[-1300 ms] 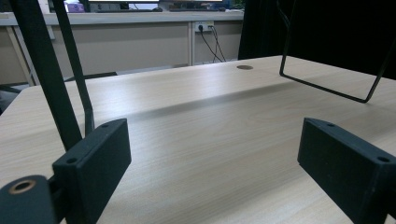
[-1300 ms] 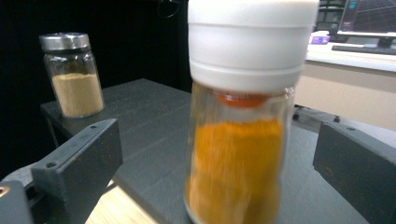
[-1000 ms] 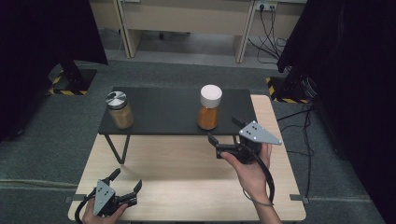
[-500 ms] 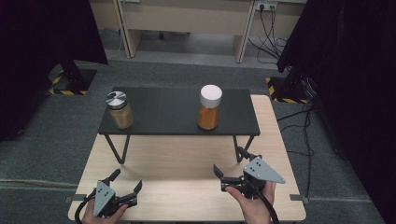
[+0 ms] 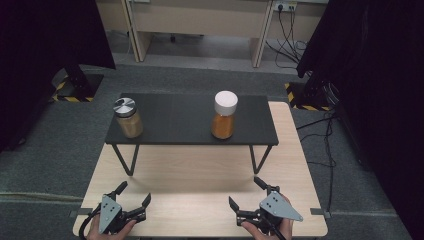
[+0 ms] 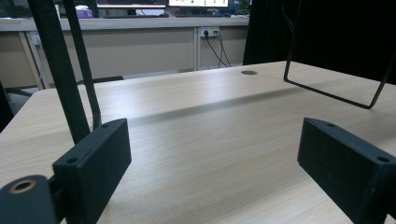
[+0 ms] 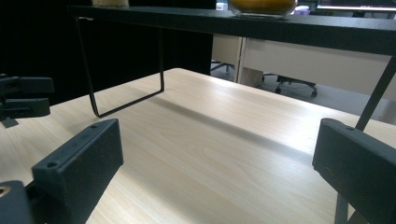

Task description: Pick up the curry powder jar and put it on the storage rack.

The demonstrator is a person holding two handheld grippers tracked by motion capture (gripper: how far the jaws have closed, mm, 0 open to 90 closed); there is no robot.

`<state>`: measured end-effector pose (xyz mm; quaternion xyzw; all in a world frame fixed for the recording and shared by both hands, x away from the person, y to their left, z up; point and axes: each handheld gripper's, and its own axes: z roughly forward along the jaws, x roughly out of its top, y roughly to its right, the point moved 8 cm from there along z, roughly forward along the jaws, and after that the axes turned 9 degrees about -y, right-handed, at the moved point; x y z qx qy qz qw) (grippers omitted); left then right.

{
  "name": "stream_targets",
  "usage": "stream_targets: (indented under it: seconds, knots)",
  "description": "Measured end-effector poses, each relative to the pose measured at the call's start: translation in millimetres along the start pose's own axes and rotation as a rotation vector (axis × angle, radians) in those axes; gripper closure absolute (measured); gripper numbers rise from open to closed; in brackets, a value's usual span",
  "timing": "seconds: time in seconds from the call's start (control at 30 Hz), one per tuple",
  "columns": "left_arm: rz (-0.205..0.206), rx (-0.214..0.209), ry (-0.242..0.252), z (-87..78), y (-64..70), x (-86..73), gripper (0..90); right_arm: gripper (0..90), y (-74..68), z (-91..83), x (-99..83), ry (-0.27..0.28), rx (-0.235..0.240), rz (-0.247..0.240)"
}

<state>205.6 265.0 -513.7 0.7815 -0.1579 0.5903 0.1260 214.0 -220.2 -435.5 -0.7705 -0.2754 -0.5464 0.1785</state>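
Two jars stand on a low black shelf (image 5: 185, 127). The left jar (image 5: 128, 118) has a silver metal lid and pale tan contents. The right jar (image 5: 224, 116) has a white lid and orange contents; its base (image 7: 262, 6) shows at the top of the right gripper view. My left gripper (image 5: 134, 193) rests open near the wooden table's front left edge, with nothing between its jaws (image 6: 219, 158). My right gripper (image 5: 245, 191) is open at the front right, also holding nothing (image 7: 217, 163). Both are well short of the shelf.
The shelf stands on thin black wire legs (image 5: 123, 159) on the light wooden table (image 5: 200, 172). Its leg loops (image 6: 327, 91) rise just ahead of each gripper. Grey carpet, desks and cables lie beyond. The left gripper (image 7: 23, 100) appears at the left edge of the right gripper view.
My right gripper has dropped back from just below the shelf's front right corner to the table's near edge. The left gripper and both jars have stayed put.
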Motion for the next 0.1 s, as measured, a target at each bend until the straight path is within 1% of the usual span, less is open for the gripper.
stream_targets:
  seconds: [0.1]
  knots:
    - [0.002,0.005,0.002,-0.4,-0.4,0.3,9.0,2.0,0.9,0.4,-0.3,-0.003,0.004,0.004]
